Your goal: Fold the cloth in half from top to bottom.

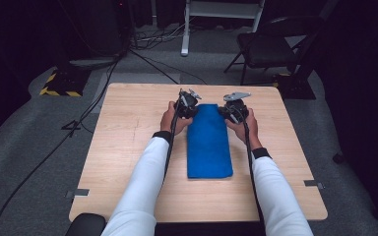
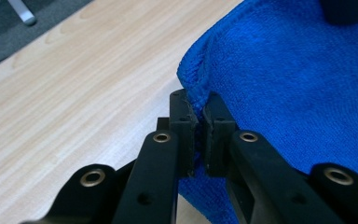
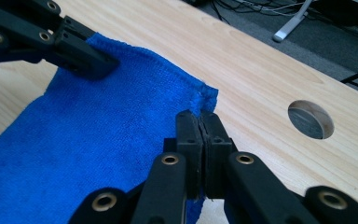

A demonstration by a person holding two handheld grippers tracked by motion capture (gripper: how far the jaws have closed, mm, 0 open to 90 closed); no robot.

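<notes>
A: Starting at the left of the high view, what is the left gripper (image 1: 186, 104) doing?

B: It sits at the upper left corner of the blue towel (image 1: 208, 142), which lies as a long folded strip in the middle of the wooden table (image 1: 128, 147). In the left gripper view the jaws are pressed together with the towel's hemmed edge pinched between them, low in the frame's centre.

A: And moving right?

B: The right gripper (image 1: 235, 108) is at the strip's upper right corner. In the right gripper view its jaws are closed on the hem just below the corner, with almost no gap between them. The left gripper (image 3: 81, 58) appears in the upper left of that frame, clamped on the other corner.

A: So how far along is the folding?

B: I judge it partway. The towel already looks narrowed into a strip, so at least one fold seems done, and both far corners are gripped. Neither corner looks clearly lifted off the wood yet; I cannot tell for certain.

A: What is left?

B: Probably carrying the top edge down the frame toward the bottom edge, laying it flat and letting go. The bottom end of the strip rests flat and untouched.

A: Anything else on the table?

B: A round cable hole (image 3: 310, 119) at the right of the right gripper view.
</notes>
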